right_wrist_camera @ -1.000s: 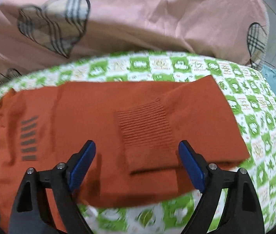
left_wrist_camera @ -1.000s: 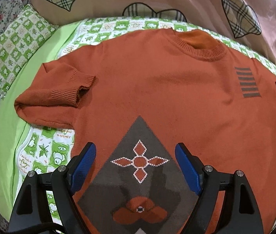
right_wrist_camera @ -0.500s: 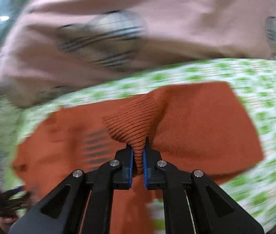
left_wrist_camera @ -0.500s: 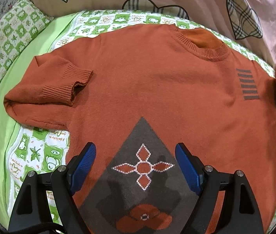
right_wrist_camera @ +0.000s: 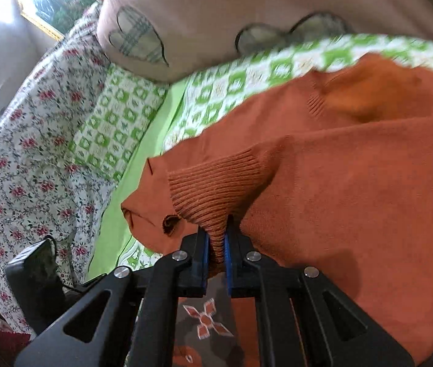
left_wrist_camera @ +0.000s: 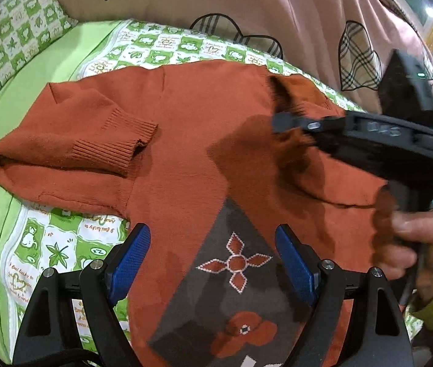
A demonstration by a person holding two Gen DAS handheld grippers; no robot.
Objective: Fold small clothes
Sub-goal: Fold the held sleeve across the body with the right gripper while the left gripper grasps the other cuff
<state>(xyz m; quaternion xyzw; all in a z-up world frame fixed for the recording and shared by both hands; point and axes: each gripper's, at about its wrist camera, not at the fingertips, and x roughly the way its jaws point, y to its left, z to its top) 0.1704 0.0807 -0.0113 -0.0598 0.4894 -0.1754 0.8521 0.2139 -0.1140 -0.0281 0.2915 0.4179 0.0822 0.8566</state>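
An orange knit sweater (left_wrist_camera: 204, 140) with a grey diamond panel lies front up on the bed. Its left sleeve (left_wrist_camera: 94, 140) is folded in over the chest side. My left gripper (left_wrist_camera: 213, 257) is open and empty, hovering over the grey panel near the hem. My right gripper (right_wrist_camera: 216, 244) is shut on the ribbed cuff (right_wrist_camera: 213, 189) of the right sleeve and holds it lifted over the sweater's body. The right gripper also shows in the left wrist view (left_wrist_camera: 280, 122), above the chest near the collar.
A green checked sheet (left_wrist_camera: 161, 46) covers the bed. A pink quilt with plaid hearts (left_wrist_camera: 247, 9) is heaped at the back. A floral cover (right_wrist_camera: 27, 159) lies at the left, and a black device (right_wrist_camera: 33, 275) sits at the bed edge.
My right gripper closed on the right sleeve cuff and carried it left across the sweater's chest. The left gripper drifted slightly towards the hem and stayed open.
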